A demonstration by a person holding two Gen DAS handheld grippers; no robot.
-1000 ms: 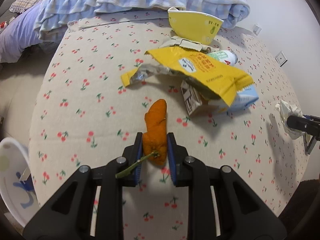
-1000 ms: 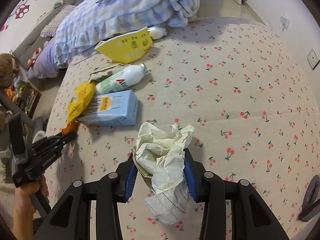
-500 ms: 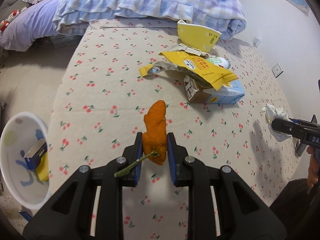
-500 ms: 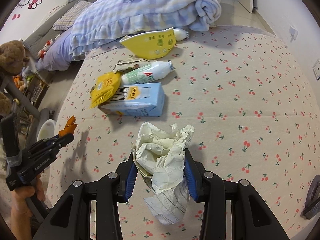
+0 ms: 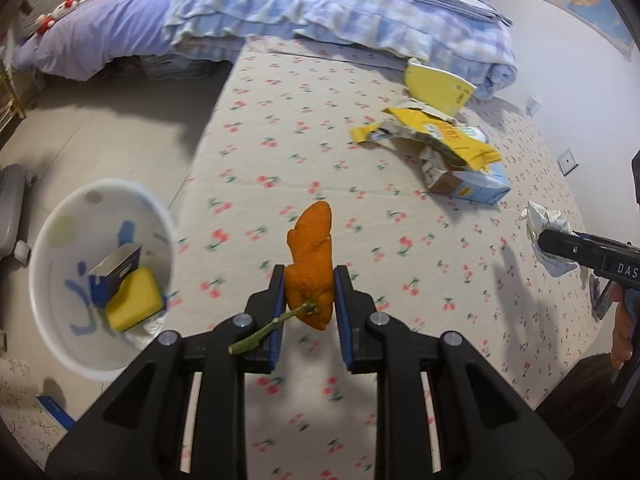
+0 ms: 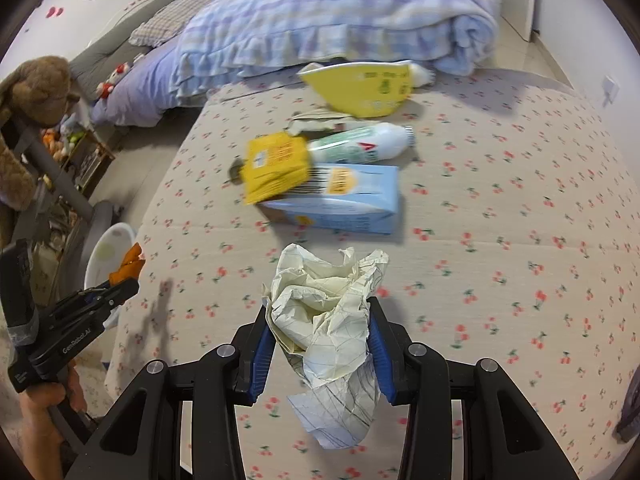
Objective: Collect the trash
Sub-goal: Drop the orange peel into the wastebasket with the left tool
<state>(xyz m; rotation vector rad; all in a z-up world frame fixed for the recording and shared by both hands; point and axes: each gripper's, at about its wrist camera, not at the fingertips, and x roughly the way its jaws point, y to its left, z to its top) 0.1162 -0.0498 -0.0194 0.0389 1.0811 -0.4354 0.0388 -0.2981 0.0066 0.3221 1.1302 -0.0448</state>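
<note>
A: What does the left gripper hold?
B: It's clamped on an orange peel, above the cherry-print mat, near the white bin

A: And the right gripper?
B: Clenched on crumpled paper, over the same mat

bottle mostly hidden, carton print blurred

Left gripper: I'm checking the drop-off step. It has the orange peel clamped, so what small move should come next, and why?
Probably carry the left gripper a little further left, over the white bin. The orange peel is pinched between its pads but hangs above the cherry-print mat, not the bin, which sits beside the mat's edge and already holds a yellow sponge and a small box.
</note>
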